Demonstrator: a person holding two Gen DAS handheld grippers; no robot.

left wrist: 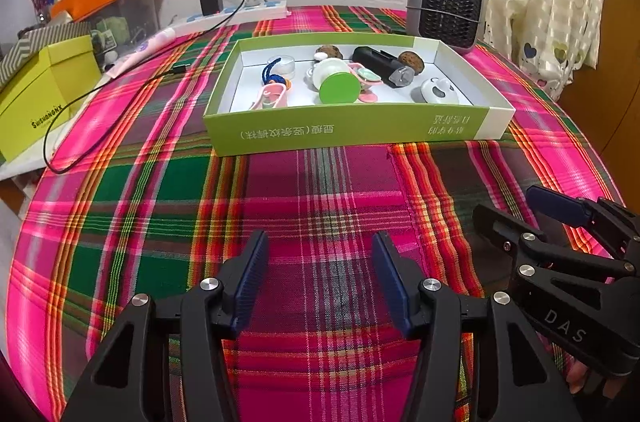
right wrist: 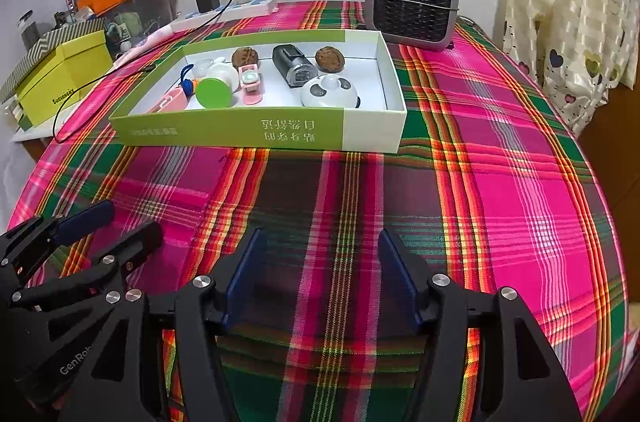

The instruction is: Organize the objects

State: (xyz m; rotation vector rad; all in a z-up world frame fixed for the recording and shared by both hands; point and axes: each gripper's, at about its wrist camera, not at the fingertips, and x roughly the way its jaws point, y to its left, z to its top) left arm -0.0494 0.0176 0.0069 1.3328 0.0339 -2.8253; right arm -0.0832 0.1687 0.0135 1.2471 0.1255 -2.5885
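Green and white cardboard makes the shallow box (left wrist: 352, 132) that stands in the middle of the checked cloth (left wrist: 328, 206), and all the small things of the task lie inside it. I can see 2 brown walnuts (right wrist: 329, 59), a black cylinder (left wrist: 382, 65), a white round piece with dark spots (right wrist: 330, 91), a green lid (left wrist: 339, 88), a pink clip (right wrist: 251, 84) and a blue cord (left wrist: 271, 74). No loose thing is on the cloth in front of the box.

Both tools are well apart from the box, low over the near part of the cloth. The left gripper (left wrist: 322, 278) has its jaws about half apart and nothing is between them; only cloth shows there. The right gripper (right wrist: 320, 278) is a little wider and also holds nothing. Each one shows at the edge of the other's view, so they are side by side.

My judgement: the gathering step looks finished, or a new pick is only starting. A next move would need a reach forward over the near wall of the box, then down on 1 thing without pushing its neighbours.
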